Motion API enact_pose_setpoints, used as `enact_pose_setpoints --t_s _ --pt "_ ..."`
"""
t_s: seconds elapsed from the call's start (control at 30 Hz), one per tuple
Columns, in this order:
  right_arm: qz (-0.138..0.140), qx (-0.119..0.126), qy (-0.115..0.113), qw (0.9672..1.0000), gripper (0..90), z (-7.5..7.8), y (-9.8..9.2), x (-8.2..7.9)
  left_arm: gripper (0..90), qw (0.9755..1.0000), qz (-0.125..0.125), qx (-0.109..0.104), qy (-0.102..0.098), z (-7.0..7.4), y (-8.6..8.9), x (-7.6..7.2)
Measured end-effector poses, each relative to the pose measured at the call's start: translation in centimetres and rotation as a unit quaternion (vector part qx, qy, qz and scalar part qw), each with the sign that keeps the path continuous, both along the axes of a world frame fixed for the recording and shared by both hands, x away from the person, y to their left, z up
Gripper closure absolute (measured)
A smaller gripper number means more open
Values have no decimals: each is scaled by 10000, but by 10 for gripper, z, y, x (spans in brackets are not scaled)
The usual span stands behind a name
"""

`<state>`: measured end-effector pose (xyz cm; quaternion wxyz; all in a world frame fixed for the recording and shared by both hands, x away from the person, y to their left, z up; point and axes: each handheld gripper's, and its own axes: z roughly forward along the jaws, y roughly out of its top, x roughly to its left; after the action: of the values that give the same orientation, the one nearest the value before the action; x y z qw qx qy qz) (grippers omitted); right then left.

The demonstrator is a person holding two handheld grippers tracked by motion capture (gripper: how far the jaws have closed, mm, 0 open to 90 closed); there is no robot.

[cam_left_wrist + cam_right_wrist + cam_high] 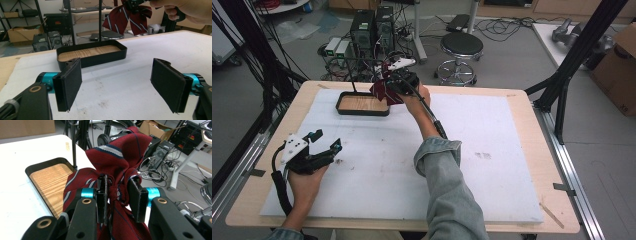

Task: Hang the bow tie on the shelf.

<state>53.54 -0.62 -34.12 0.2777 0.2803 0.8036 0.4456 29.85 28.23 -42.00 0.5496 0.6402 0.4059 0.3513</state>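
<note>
**Bow tie held above the tray's right end**

The white foam mat [492, 165] covers most of the light wooden table [532, 100], leaving a thin wood border all round. Its middle and the whole 3 o'clock side lie bare, giving wide room to move. The shallow black tray with a wood-grain floor [346, 106] sits at 11 o'clock near the far edge, a thin black upright rod [351, 80] rising from its far left corner.

The right gripper [391, 86] is raised over the tray's right end, the forearm in a grey-blue denim sleeve [447, 185] reaching diagonally from 6 o'clock. Its jaws pinch the knot of the dark red bow tie with white and navy stripes [117, 157]; the cloth bulges above and hangs below the pads, clear of the tray floor.

The left gripper [326, 139] rests at 8 o'clock near the mat's left edge, palm under it, jaws spread wide with nothing between them, pointing toward the tray.
</note>
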Motion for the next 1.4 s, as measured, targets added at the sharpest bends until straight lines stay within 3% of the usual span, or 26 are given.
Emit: enact_pose_setpoints --t_s 0.93,1.4 --pt "83 -111 513 9986 584 -3 -10 -1 251 10000 7 14 -12 0 0 0" --pt "182 70 659 9976 552 -8 -31 -13 251 10000 28 28 -5 -1 -1 0"
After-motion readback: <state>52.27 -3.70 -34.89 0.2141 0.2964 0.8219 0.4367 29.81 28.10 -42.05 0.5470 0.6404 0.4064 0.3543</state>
